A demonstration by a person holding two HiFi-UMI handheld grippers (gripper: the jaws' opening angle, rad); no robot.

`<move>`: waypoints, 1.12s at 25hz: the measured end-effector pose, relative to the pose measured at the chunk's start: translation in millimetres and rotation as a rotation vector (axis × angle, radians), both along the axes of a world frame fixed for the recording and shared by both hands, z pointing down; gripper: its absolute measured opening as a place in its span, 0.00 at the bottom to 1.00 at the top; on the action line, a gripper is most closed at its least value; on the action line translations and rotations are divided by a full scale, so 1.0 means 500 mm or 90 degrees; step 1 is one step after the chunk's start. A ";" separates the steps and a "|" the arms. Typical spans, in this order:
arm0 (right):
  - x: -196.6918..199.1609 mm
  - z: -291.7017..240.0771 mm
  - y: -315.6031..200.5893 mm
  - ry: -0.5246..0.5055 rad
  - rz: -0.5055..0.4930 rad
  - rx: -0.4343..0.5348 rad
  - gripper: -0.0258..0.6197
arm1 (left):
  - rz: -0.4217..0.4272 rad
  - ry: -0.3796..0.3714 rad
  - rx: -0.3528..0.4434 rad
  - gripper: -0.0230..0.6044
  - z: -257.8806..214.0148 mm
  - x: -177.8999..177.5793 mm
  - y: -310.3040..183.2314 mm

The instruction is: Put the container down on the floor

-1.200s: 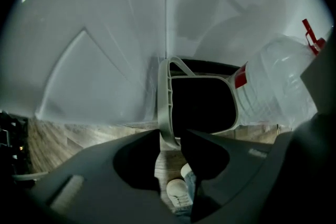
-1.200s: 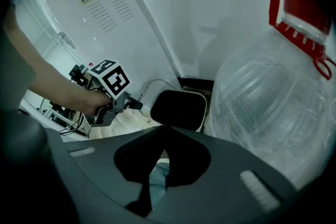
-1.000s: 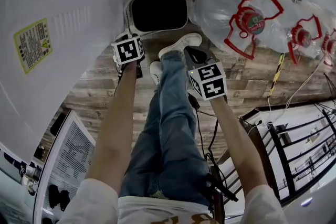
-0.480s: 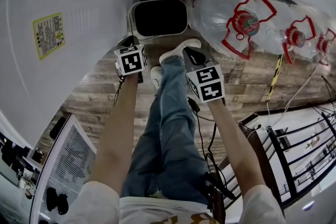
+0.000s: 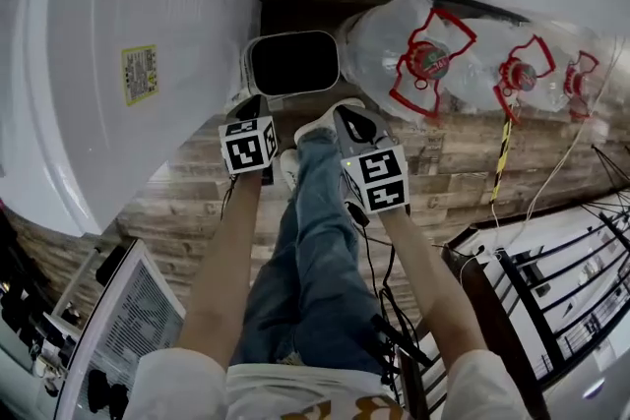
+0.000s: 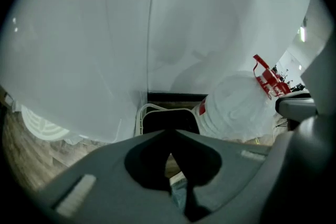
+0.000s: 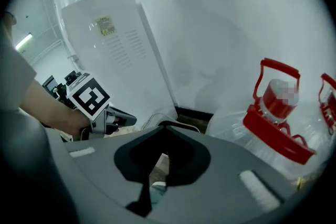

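A: Plank floor (image 5: 187, 182), corner beside the white appliance (image 5: 118, 113). Left gripper (image 6: 170, 139): jaws together, nothing between them. Container (image 5: 293, 35) stands on the floor just ahead of it. Right gripper (image 7: 164, 139): likewise closed and empty, with water jugs (image 5: 413, 44) ahead to its right.

B: Risk?

A: Probably a shoe (image 5: 325, 118) or gripper clipping the container's rim while backing away, which would tip it.

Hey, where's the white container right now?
In the head view, the white container sits on the wooden floor at top centre, between the white appliance on its left and the nearest water jug on its right.
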State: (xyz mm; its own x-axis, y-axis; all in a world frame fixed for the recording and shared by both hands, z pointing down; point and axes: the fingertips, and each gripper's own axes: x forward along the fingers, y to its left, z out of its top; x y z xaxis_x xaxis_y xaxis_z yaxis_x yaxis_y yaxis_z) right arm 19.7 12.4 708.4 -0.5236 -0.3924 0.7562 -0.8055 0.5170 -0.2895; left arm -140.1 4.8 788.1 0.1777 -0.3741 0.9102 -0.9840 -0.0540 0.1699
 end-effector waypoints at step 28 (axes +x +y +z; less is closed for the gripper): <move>0.099 -0.506 -0.060 0.072 0.010 0.200 0.08 | 0.037 0.218 0.203 0.04 -0.602 0.103 0.004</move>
